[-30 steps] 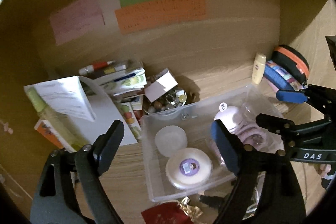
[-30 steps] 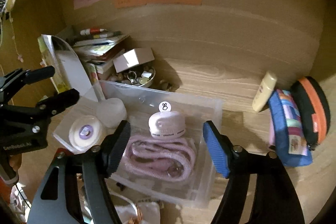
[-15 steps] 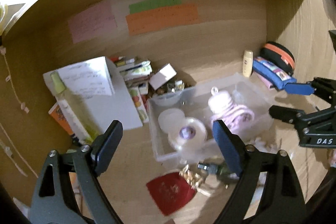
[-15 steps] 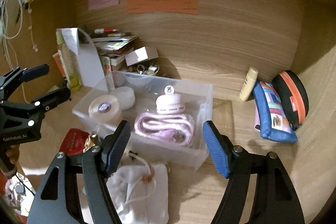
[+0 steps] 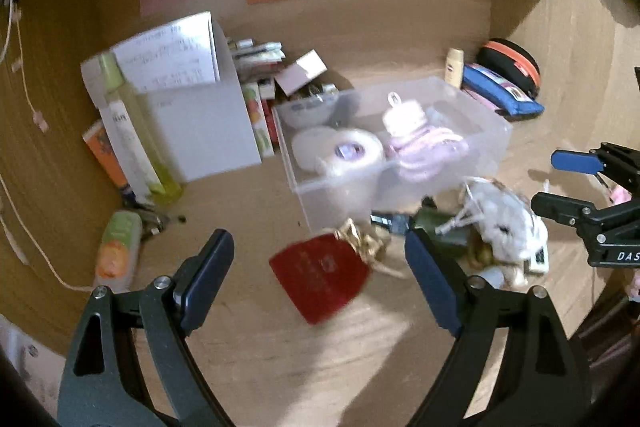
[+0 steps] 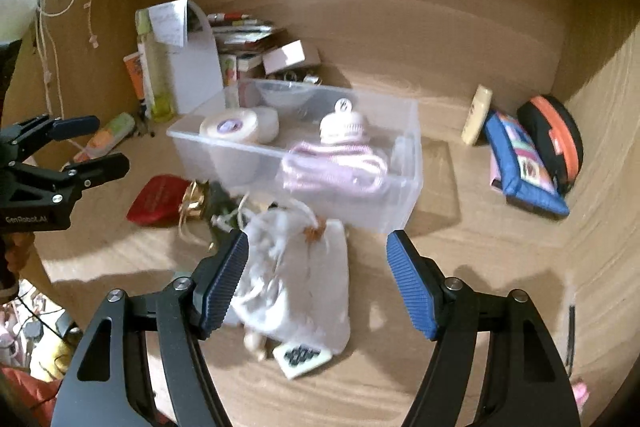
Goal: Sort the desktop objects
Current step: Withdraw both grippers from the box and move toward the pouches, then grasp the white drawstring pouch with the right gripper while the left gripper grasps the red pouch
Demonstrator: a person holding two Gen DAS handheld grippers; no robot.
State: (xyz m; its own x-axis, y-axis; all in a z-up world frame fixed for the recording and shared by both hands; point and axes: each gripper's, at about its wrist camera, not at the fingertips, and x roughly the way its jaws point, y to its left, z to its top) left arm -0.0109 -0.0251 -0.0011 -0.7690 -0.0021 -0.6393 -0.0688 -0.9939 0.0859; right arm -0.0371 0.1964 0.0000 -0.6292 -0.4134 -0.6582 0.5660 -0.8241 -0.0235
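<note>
Fingers of left gripper (image 5: pixel 320 273) and right gripper (image 6: pixel 316 281) gape apart, empty, with the clear bin (image 6: pixel 404 163) at twelve o'clock of the white pouch (image 6: pixel 304 287).

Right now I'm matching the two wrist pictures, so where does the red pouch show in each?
Left wrist: the red pouch lies low at centre, between the open fingers, in front of the clear bin.
Right wrist: the red pouch lies at left of centre, left of the white bag.
Shared landmark: the clear bin, just behind the pouch in both.
</note>
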